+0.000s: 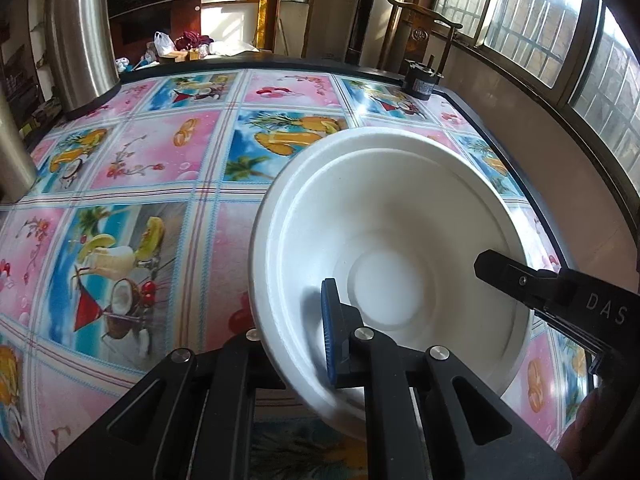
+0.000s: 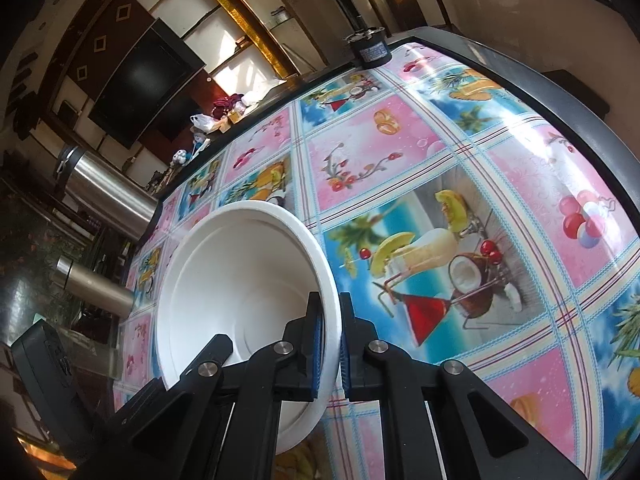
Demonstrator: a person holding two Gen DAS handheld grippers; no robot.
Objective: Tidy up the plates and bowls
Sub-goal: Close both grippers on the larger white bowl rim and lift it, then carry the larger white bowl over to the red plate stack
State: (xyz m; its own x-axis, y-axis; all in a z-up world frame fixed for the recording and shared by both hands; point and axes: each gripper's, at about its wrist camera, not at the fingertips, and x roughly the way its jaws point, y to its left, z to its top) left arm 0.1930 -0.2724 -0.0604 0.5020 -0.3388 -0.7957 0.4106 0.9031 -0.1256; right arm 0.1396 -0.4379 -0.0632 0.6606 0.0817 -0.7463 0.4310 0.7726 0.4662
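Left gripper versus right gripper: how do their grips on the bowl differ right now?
The left gripper takes the white bowl low on its near wall; the right gripper pinches the rim at the bowl's right side. Only the left gripper's inner blue pad shows, its outer finger hidden behind the wall; both right pads are visible. Both are closed on the same tilted bowl.

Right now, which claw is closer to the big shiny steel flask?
Left. The left claw pinches the white bowl at its rim on the side towards the steel flask. The right claw pinches the rim on the bowl's opposite side, farther from it.
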